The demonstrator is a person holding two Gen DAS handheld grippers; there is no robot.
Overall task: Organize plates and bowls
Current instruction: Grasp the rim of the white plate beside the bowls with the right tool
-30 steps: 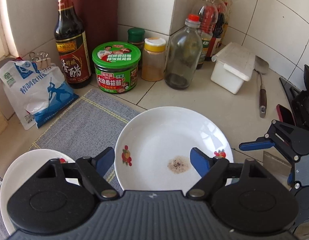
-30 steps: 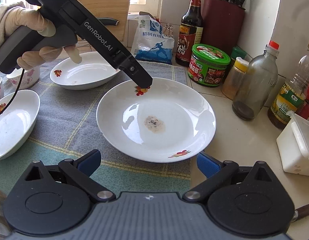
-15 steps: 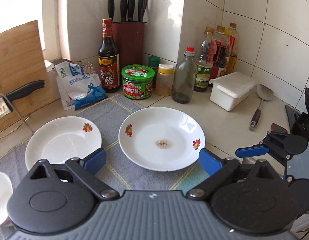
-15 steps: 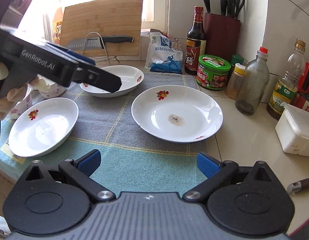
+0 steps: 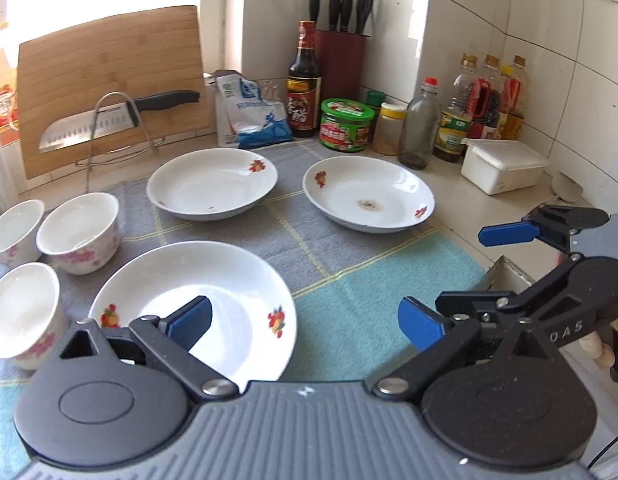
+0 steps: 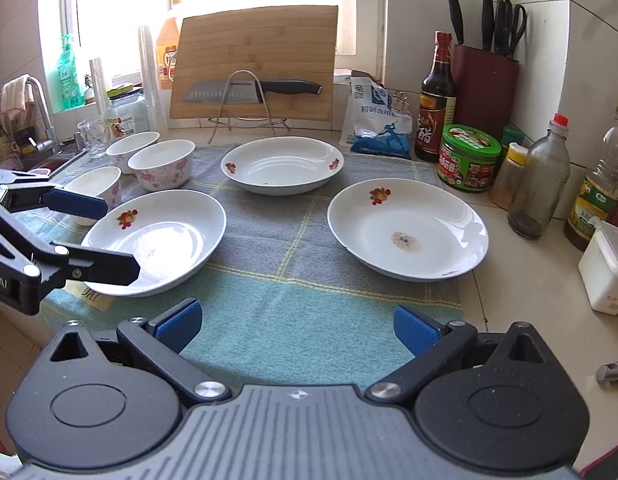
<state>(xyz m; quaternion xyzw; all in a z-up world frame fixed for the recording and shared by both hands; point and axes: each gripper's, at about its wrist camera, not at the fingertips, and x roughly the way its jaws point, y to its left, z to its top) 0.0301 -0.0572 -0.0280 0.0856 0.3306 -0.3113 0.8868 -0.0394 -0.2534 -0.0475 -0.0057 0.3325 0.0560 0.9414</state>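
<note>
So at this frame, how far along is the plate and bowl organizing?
Barely started: nothing is stacked. Three plates lie apart on the mat: the near one, the back one and the stained one. Three bowls stand clustered but unnested. Nothing is in hand; the left tool and right tool are open and empty. All gathering remains.

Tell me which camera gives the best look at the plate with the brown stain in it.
The right wrist view: the stained plate sits large, whole and unobstructed, its brown residue clear. The left wrist view also shows it whole, but farther off and smaller.
</note>
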